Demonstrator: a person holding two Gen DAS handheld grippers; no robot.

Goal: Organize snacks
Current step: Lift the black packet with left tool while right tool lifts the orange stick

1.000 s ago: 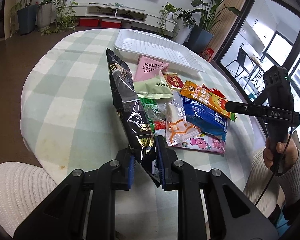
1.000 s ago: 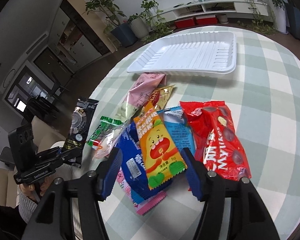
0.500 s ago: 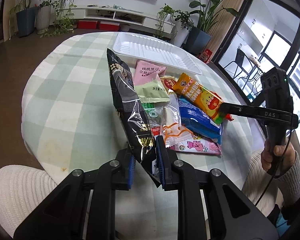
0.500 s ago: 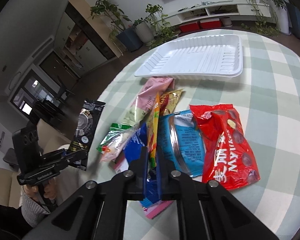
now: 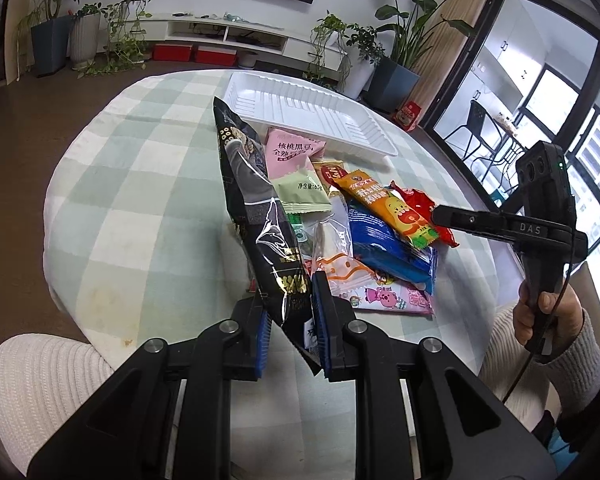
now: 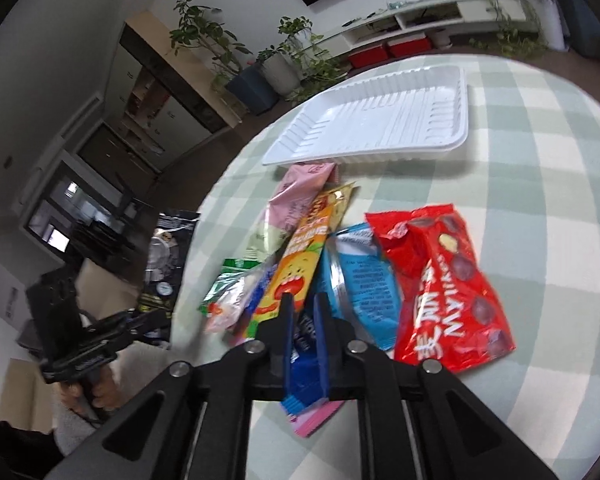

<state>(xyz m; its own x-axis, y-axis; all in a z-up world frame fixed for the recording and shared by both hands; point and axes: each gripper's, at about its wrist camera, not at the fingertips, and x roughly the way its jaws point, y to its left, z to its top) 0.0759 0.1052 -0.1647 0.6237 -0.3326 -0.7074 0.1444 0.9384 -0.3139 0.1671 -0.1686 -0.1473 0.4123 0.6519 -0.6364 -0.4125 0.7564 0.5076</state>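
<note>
- The left tongs (image 5: 289, 300) are clamped on the bottom end of a long black bag (image 5: 256, 216).
- The black bag sticks up and away from those tongs. Its top end is over the near edge of the white tray (image 5: 300, 108).
- The right tongs (image 6: 303, 308) have just been opening. Now there is a thin gap between them.
- Nothing is squeezed in that gap. Through it you can see a dark blue packet (image 6: 305, 334) lying under the tongs.
- The orange packet (image 6: 300, 256) with a smiling face has its near end right at the tip of the left finger of the right tongs. The picture is blurry there, so I cannot tell if they touch.
- From there the orange packet runs away from the right tongs, on top of the other snacks.
- Just to the right of the right tongs lies a light blue packet (image 6: 360, 280). Further right lies a red bag (image 6: 448, 292).
- Ahead of the left tongs, past the black bag, are a pale green packet (image 5: 300, 194) and a pink packet (image 5: 294, 150).
- A pink packet with piggies (image 5: 388, 300) lies just to the right of the left tongs, at the bottom of the pile.
- All the snacks lie in a heap on the worktop (image 5: 140, 200), which has a green and white checked cloth.
- The white tray is beyond the heap, far from both tongs.
- A hand (image 5: 548, 316) in a pale knitted sleeve holds the handle of the right tongs.
</note>
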